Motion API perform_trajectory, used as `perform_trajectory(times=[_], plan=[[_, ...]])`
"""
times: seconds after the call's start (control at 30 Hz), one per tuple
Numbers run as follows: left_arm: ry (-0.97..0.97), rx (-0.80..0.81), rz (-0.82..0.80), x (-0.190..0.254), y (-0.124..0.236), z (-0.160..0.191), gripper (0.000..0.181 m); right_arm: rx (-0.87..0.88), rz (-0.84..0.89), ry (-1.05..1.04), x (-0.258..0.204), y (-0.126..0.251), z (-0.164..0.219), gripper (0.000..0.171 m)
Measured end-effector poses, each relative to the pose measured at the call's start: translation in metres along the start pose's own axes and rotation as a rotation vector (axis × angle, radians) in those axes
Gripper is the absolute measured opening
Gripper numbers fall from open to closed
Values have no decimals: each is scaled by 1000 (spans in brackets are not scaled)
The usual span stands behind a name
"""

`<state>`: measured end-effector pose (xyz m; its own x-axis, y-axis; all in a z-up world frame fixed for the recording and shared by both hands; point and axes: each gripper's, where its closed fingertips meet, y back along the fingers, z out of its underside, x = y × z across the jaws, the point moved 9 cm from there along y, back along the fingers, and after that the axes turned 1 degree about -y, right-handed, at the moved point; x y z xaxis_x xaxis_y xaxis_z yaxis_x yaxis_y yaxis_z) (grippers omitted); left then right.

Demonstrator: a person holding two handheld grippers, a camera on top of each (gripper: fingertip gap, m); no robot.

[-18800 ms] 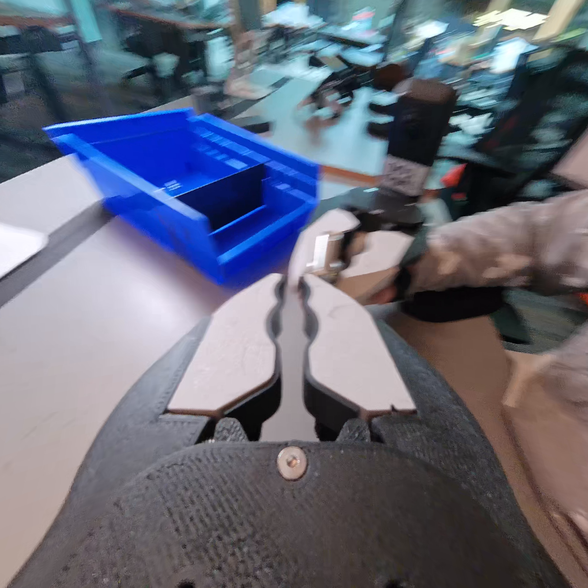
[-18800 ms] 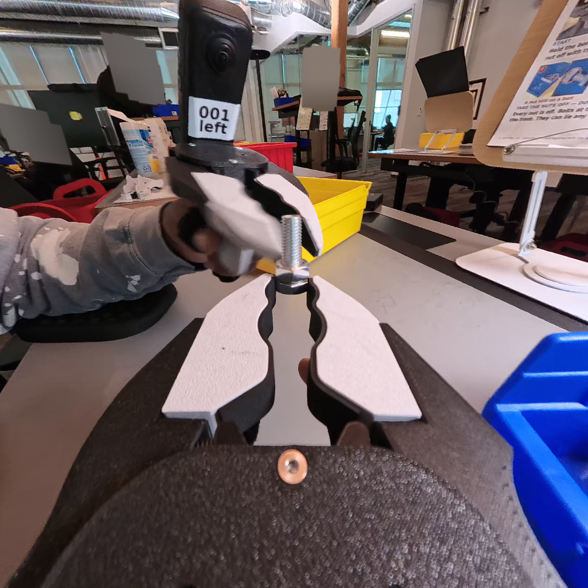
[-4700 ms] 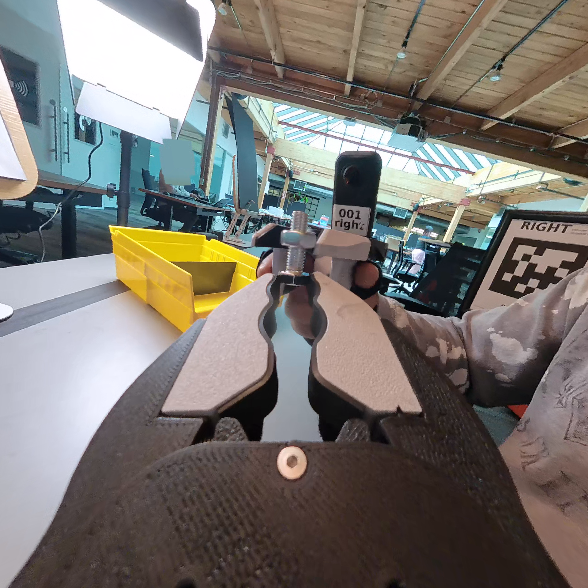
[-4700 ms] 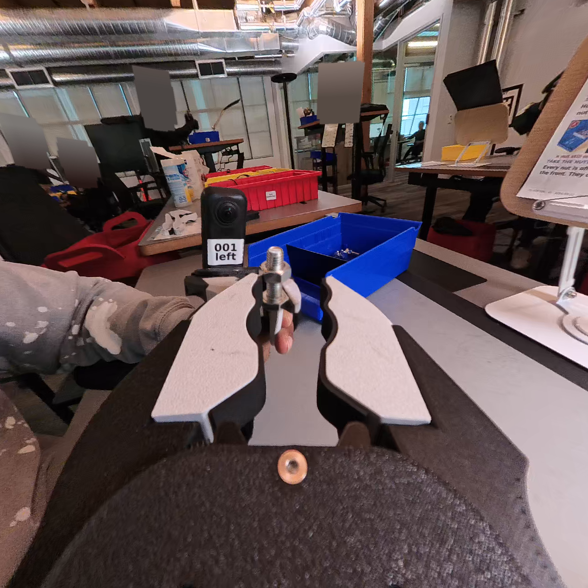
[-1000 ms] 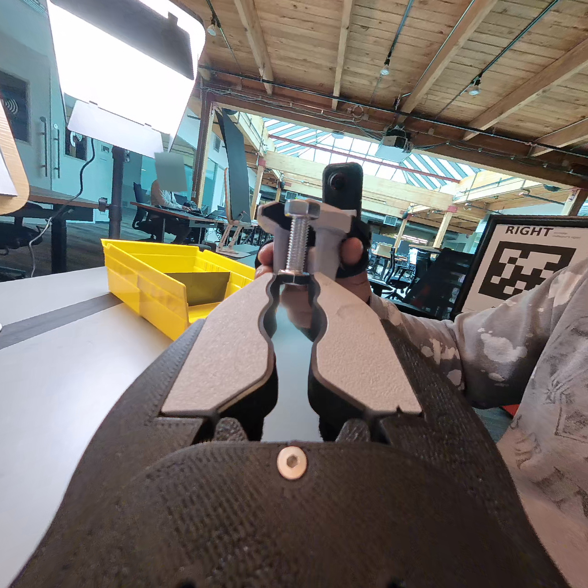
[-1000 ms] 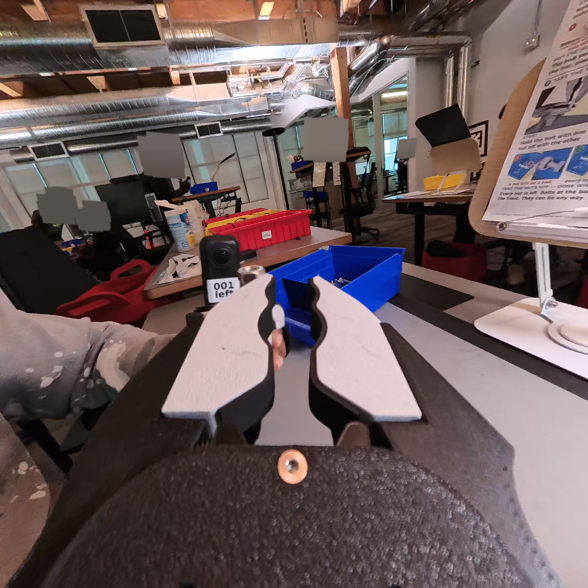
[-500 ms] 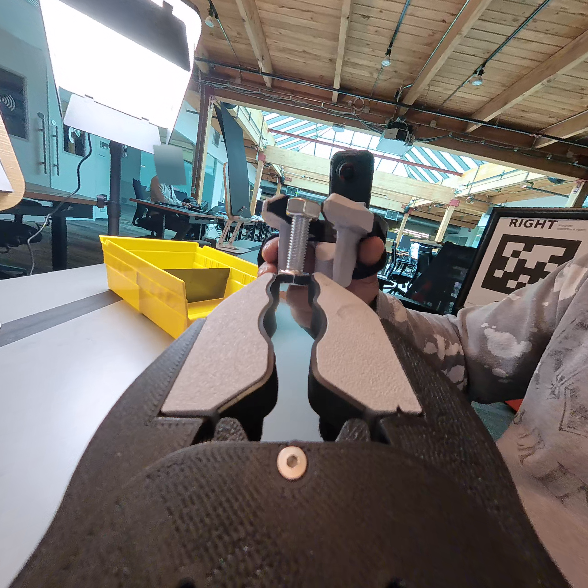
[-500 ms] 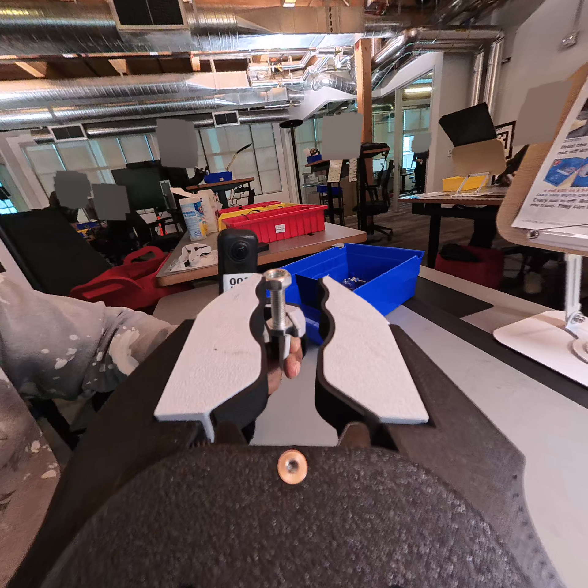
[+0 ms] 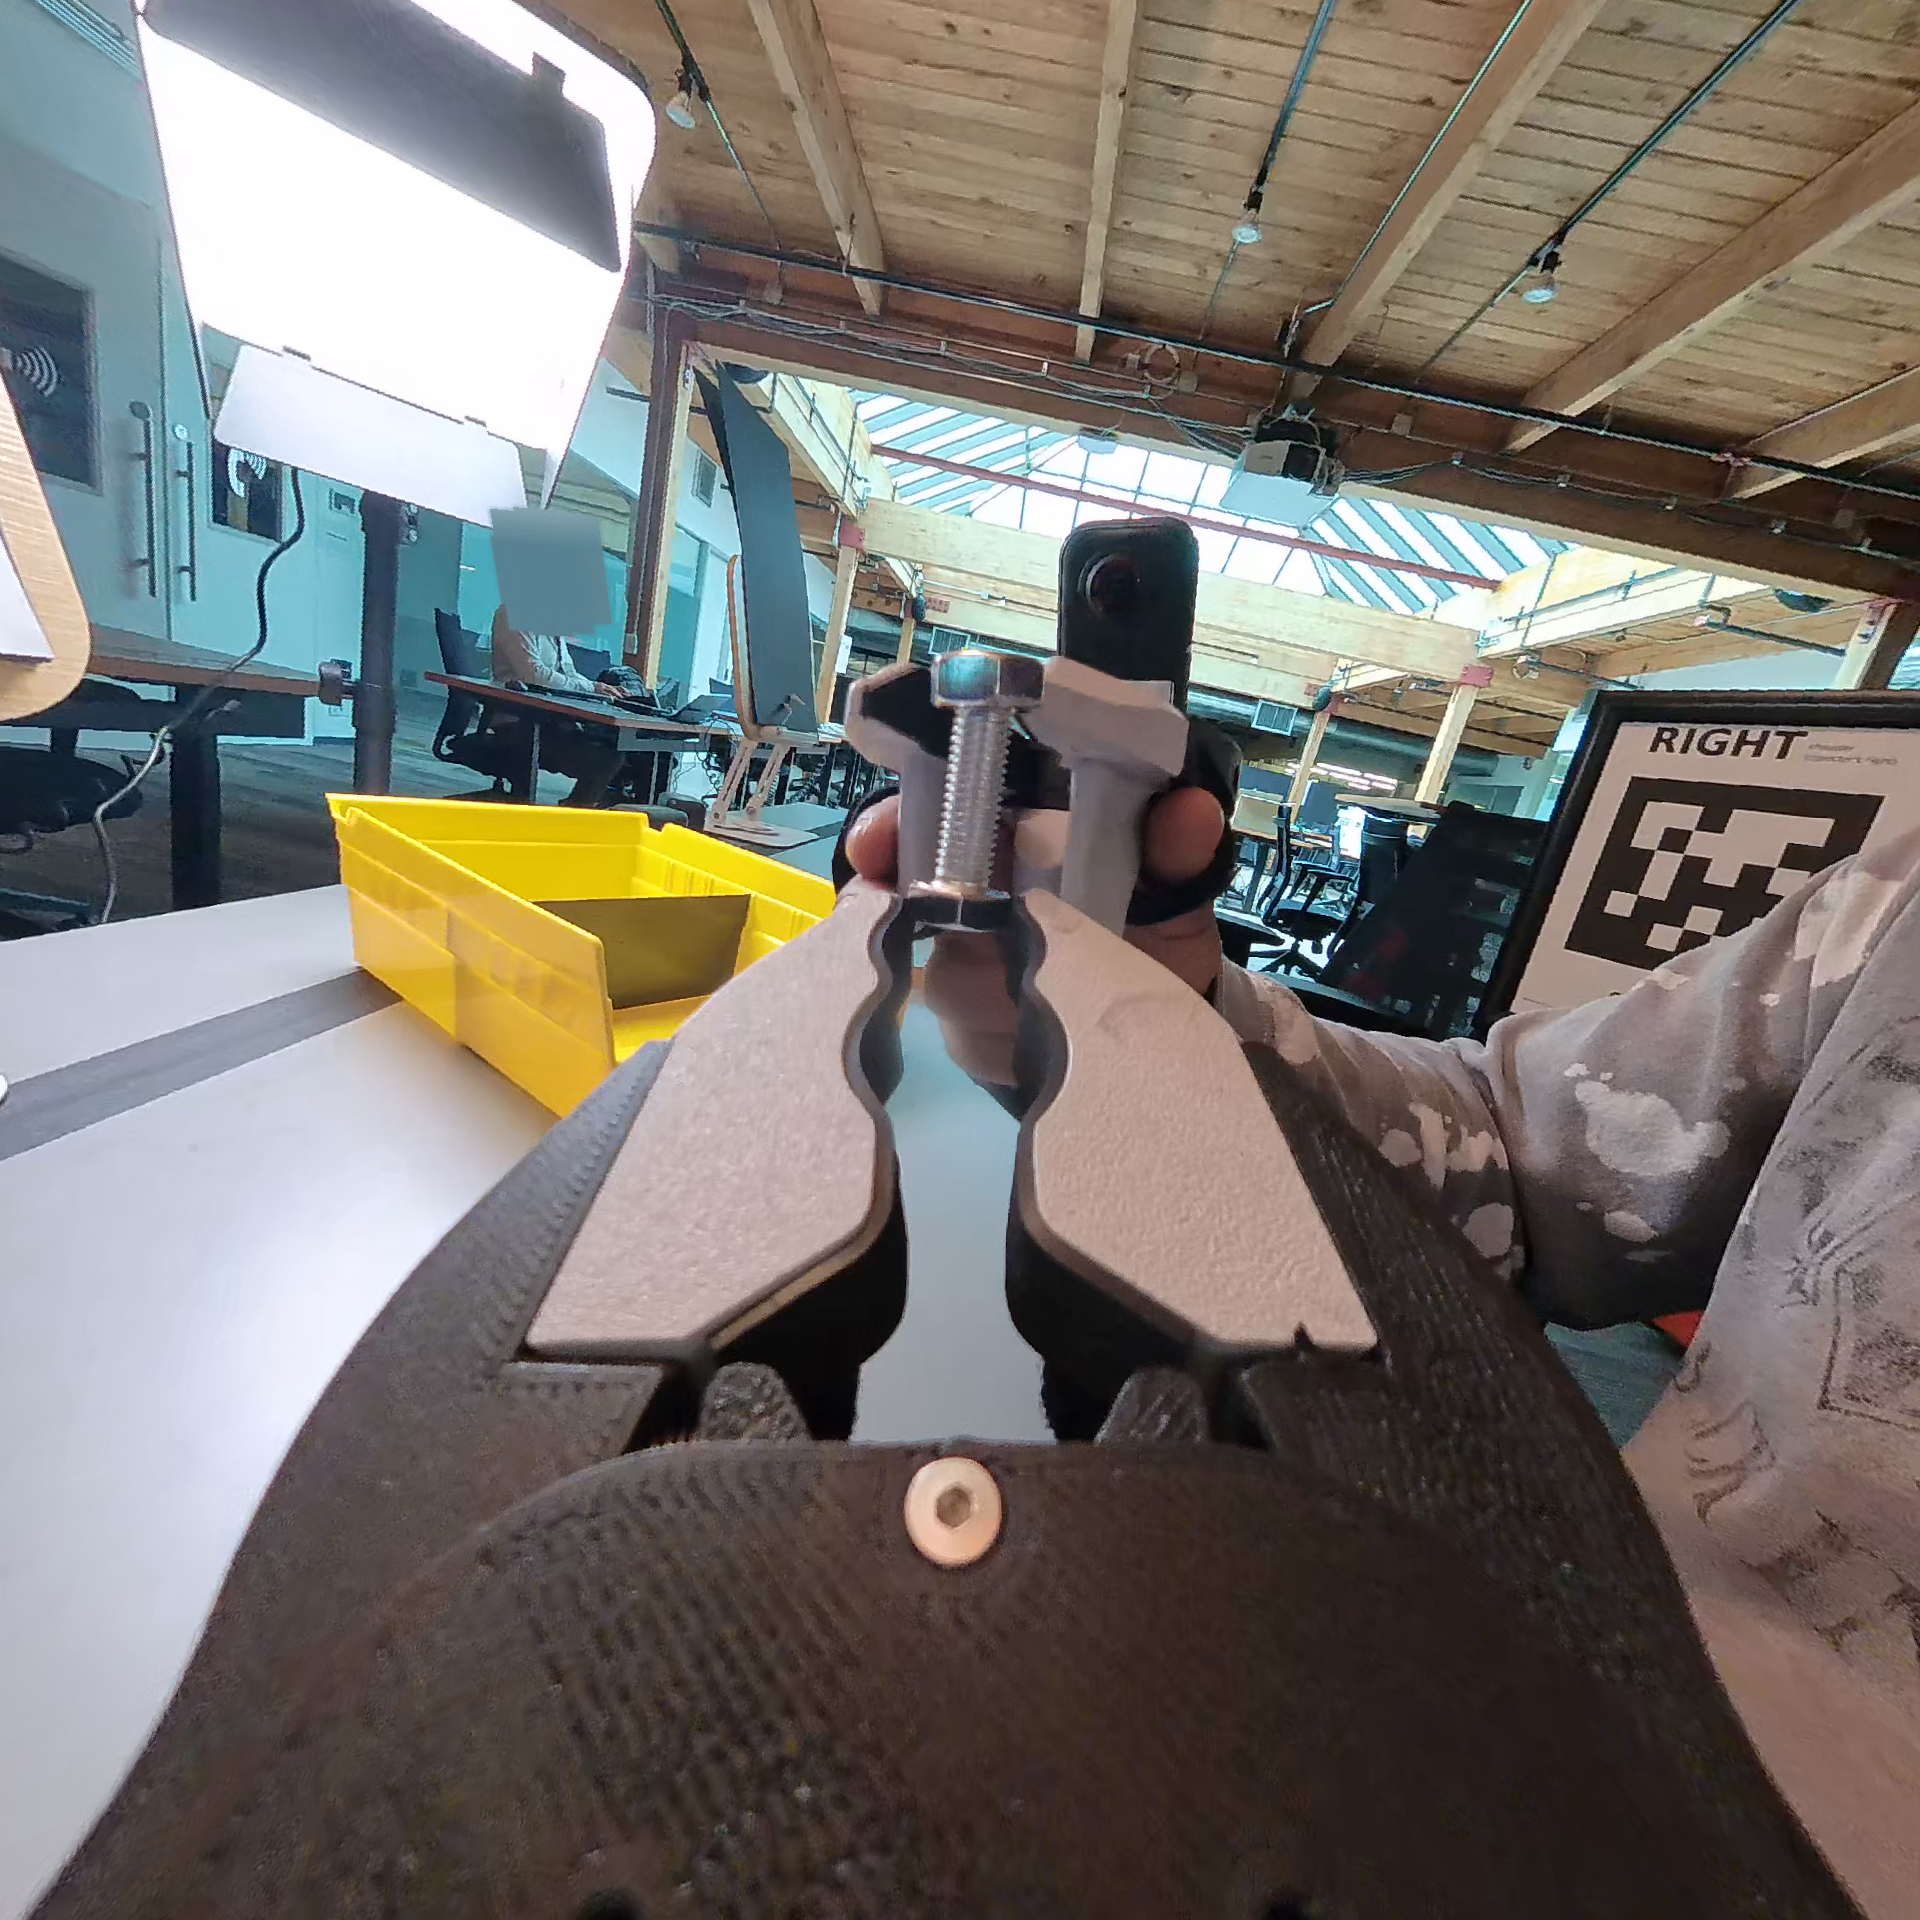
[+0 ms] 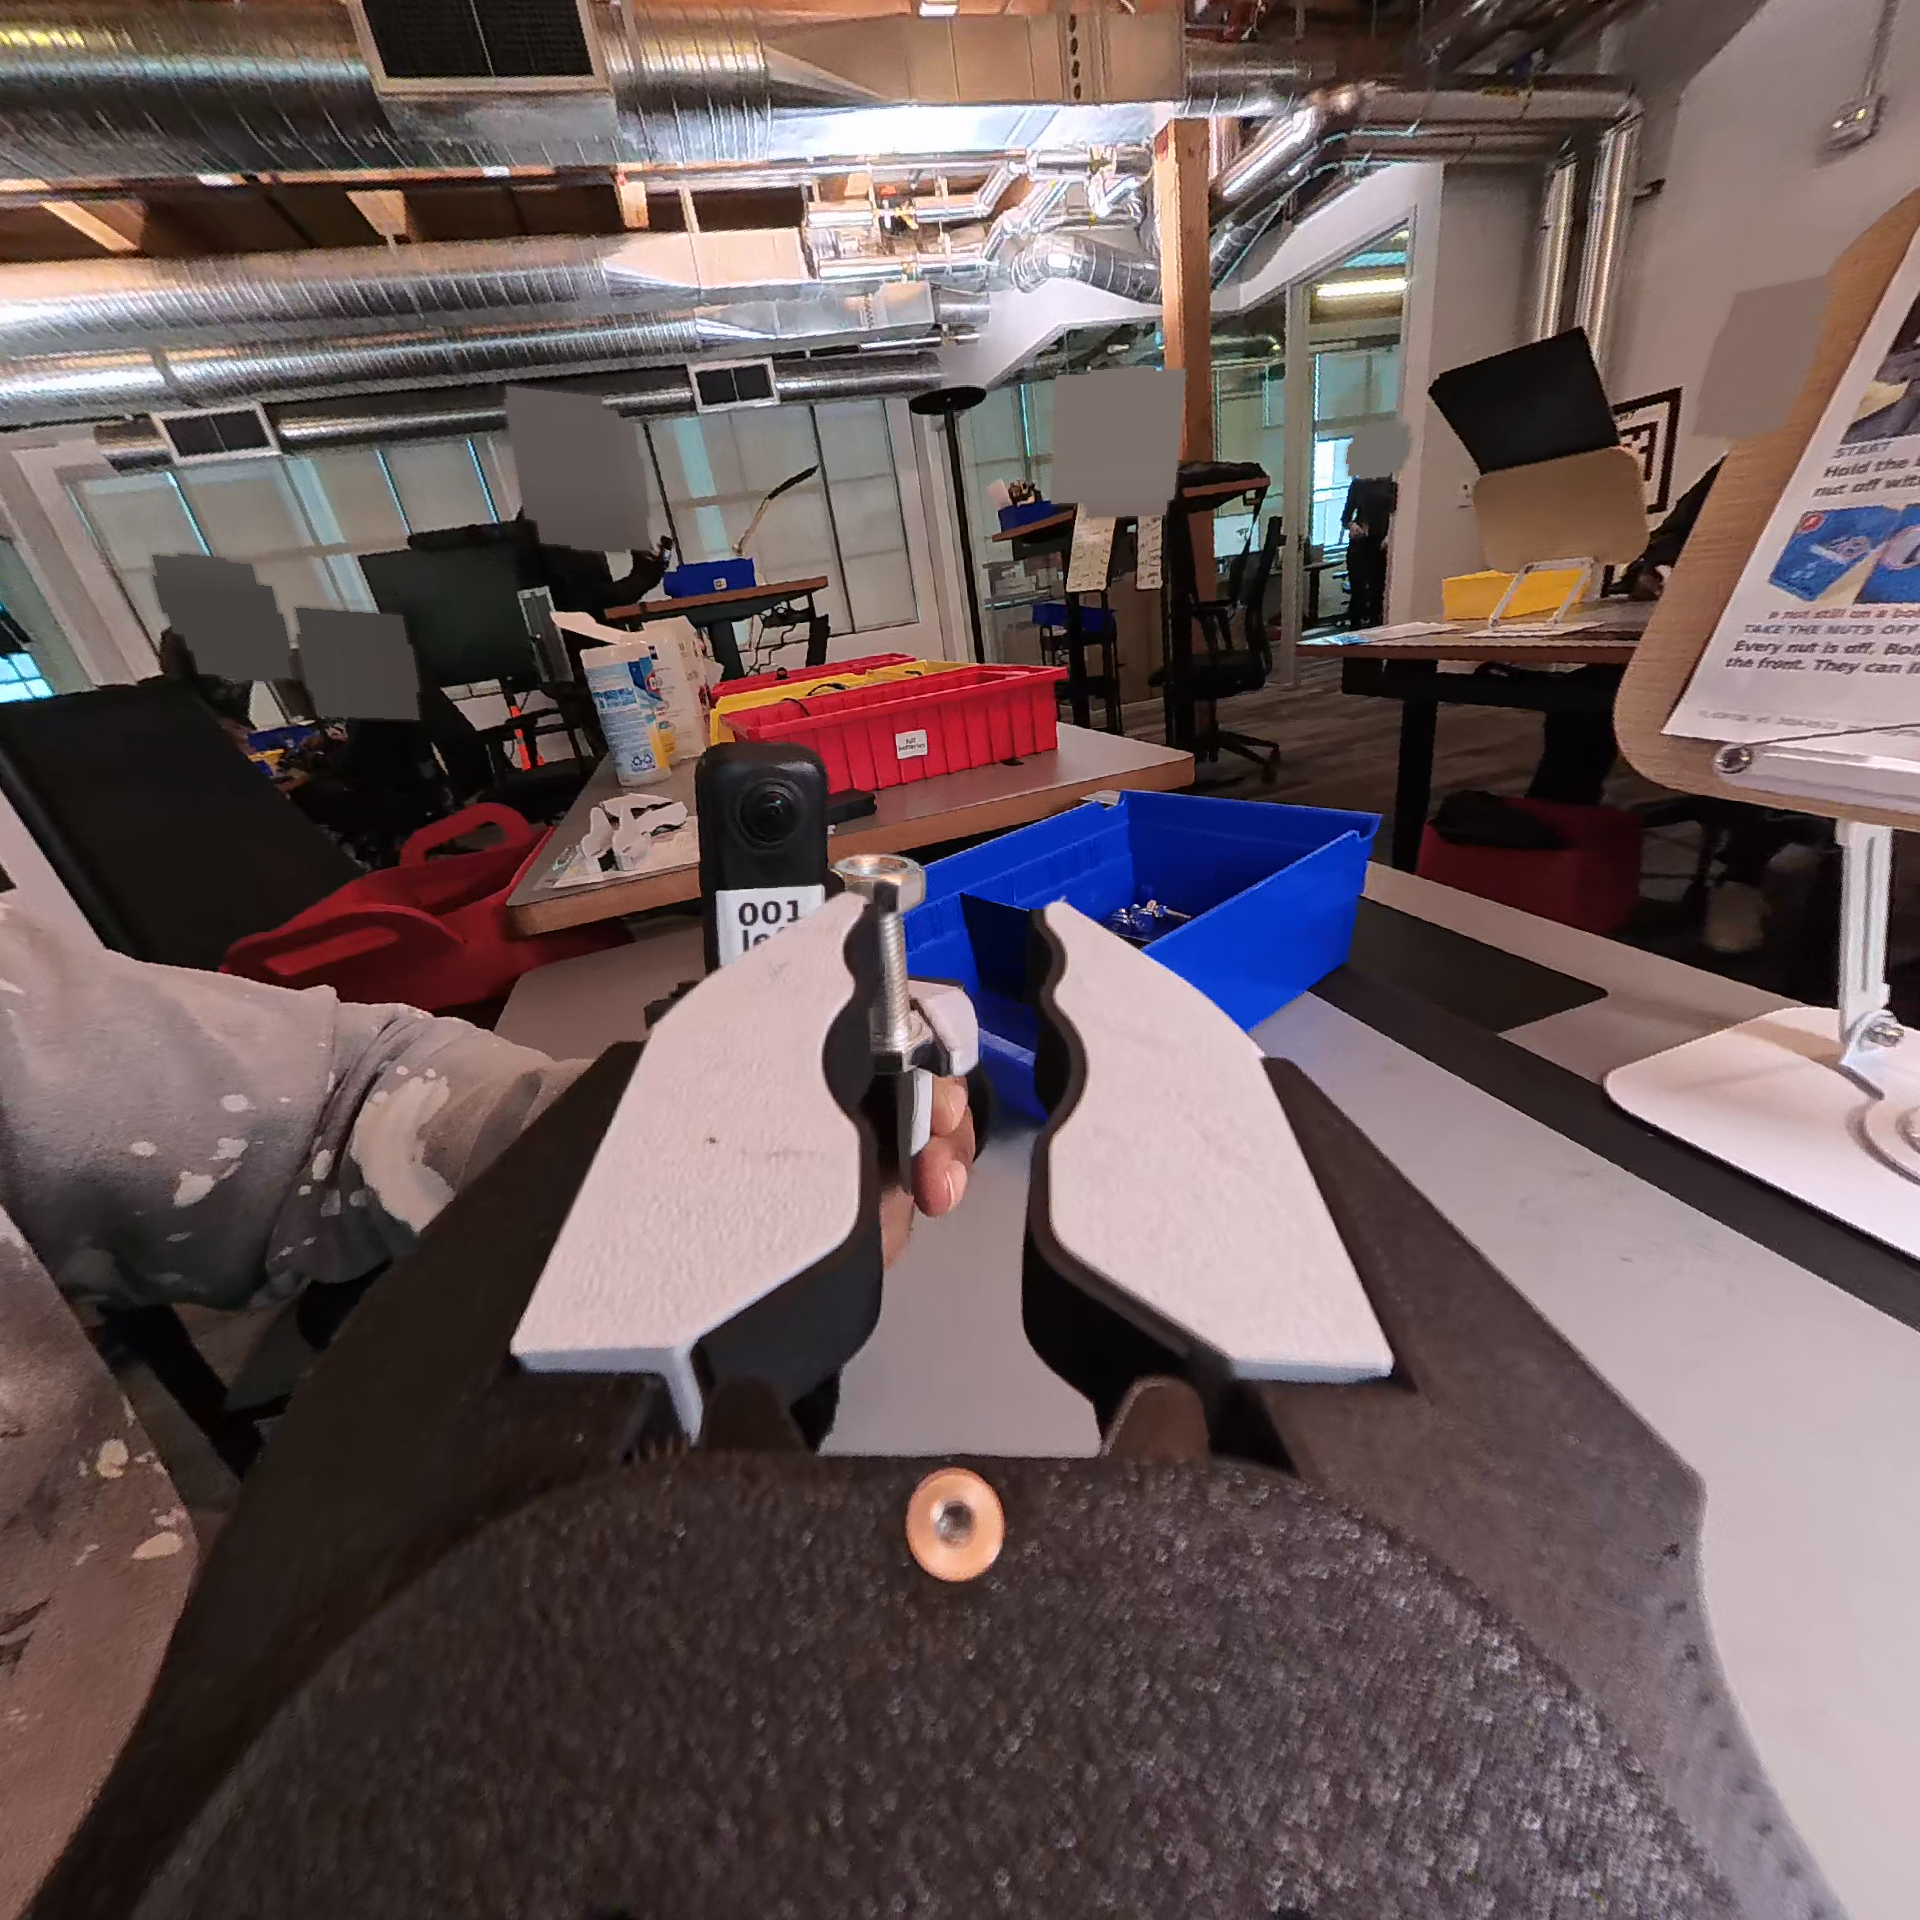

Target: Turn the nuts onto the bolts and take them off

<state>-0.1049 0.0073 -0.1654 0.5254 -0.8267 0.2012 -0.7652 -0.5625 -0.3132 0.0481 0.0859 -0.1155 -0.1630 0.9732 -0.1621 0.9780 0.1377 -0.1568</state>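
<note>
Left tongs (image 9: 958, 914): pinching nut (image 9: 958, 906) on upright bolt (image 9: 971, 774). Right tongs (image 10: 951, 930): spread, gripping nothing. Blue bin (image 10: 1247, 894), yellow bin (image 9: 499, 914): on desk (image 9: 208, 1195).

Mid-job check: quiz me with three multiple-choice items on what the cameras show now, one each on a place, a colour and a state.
1. Where does the nut sit on the bolt?
A. At the lower end, far from the head
B. Tight against the head
C. Off the bolt

2. What colour is the bin in the left wrist view?
A. Red
B. Green
C. Yellow

3. What state is the right gripper in?
A. Shut on the bolt
B. Open
C. Shut on the nut

Answers:
1 A: the nut sits at the bottom of the upright bolt, clamped in the jaws of the left gripper, with bare thread up to the head.
2 C: its walls are plainly yellow.
3 B: its jaws stand apart, and the bolt shows beside one finger, not clamped.
</note>
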Motion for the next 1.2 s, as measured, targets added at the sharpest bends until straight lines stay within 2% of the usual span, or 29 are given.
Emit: perform_trajectory(times=[0.27,0.4,0.53,0.6,0.67,0.8,0.87,1.03,1.13,1.2], plan=[[-17,-29,1,2,-3,4,18,-34,-35,18,-11,-9,3,32],[-15,-41,11,2,-3,5,18,-39,-45,27,-12,-9,4,19],[6,-40,9,0,-3,6,18,8,-55,53,-9,2,-11,19],[1,-43,0,-1,-2,6,18,27,-13,82,-4,14,-23,19],[1,-45,-10,-2,-2,7,18,10,112,137,10,30,-36,19],[-11,-63,-35,-5,-2,7,18,-272,554,249,69,76,-48,19],[-16,-68,-42,-5,-1,7,18,-466,740,192,107,99,-41,19],[-17,-85,-45,-6,0,8,18,-1018,904,-17,186,124,11,20],[-23,-96,-45,-6,0,9,18,-1141,909,-126,214,127,38,19],[-21,-101,-44,-6,0,10,18,-1153,926,-158,227,128,48,19]])
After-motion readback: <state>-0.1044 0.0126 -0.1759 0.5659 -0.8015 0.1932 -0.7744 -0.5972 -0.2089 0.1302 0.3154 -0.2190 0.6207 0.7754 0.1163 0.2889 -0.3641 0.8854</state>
